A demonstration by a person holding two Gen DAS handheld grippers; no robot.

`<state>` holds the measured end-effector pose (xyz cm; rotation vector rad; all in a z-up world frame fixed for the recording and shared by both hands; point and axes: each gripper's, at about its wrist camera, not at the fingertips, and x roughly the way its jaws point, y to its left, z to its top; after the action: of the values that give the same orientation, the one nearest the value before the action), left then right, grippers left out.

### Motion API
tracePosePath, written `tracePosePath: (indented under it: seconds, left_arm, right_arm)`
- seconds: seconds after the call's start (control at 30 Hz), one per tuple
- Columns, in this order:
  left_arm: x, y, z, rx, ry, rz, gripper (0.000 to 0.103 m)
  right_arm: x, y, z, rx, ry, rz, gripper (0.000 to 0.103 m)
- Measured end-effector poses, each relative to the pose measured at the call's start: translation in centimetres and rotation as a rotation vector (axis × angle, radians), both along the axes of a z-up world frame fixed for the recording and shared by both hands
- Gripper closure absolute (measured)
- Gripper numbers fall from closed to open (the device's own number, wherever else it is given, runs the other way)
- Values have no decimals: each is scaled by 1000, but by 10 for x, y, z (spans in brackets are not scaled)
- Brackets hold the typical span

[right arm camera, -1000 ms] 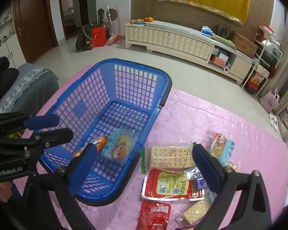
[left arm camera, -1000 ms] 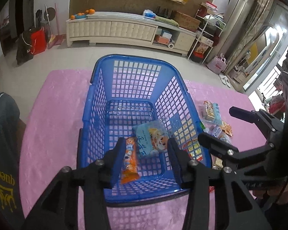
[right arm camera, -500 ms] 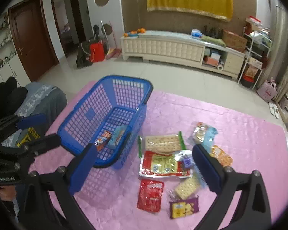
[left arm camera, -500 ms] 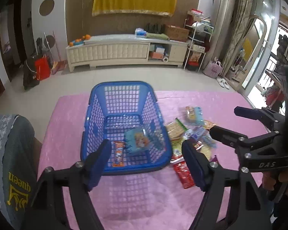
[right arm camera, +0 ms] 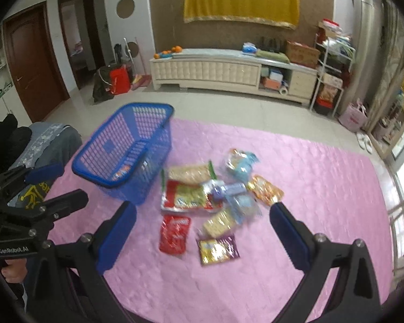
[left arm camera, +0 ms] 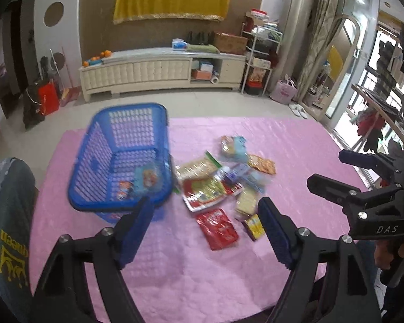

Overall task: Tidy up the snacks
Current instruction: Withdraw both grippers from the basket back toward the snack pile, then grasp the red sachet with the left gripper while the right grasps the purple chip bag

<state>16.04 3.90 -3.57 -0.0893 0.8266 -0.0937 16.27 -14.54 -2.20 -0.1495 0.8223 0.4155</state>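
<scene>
A blue plastic basket (left arm camera: 126,123) (right arm camera: 137,123) stands at the left of a pink cloth and holds an orange snack pack (left arm camera: 124,189) and a light blue pack (left arm camera: 148,177). Several snack packs lie in a pile to its right, among them a red pouch (left arm camera: 219,228) (right arm camera: 175,234), a red-and-yellow pack (left arm camera: 204,192) (right arm camera: 185,196) and a purple-and-yellow pack (right arm camera: 218,249). My left gripper (left arm camera: 204,228) is open and empty, high above the cloth's near part. My right gripper (right arm camera: 202,234) is open and empty, above the pile's near edge.
The pink cloth (left arm camera: 282,148) (right arm camera: 323,175) covers a table whose near and far edges show. A grey cushion with yellow print (left arm camera: 5,215) lies at the left. A white TV cabinet (right arm camera: 229,70) stands far behind on the tiled floor.
Both grippers have pulled back and up from the basket, so the basket looks smaller and the whole snack pile shows. The left gripper has opened wider. Both views are motion-blurred.
</scene>
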Motion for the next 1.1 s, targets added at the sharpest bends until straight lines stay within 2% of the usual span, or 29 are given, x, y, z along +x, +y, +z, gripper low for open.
tracePosePath:
  seconds: [0.2, 0.5, 0.83, 1.1]
  left_arm:
    - [-1, -28, -33, 4, 61, -33, 25]
    - [6, -39, -91, 1, 184, 3, 25]
    - [17, -29, -153, -28, 288, 63, 25]
    - [26, -24, -176, -6, 312, 79, 25]
  right_arm:
    - [-5, -22, -36, -25, 48, -31, 2]
    - [-1, -35, -95, -79, 123, -26, 2]
    - [22, -21, -161, -112, 224, 37, 2]
    - [46, -6, -199, -127, 278, 74, 2]
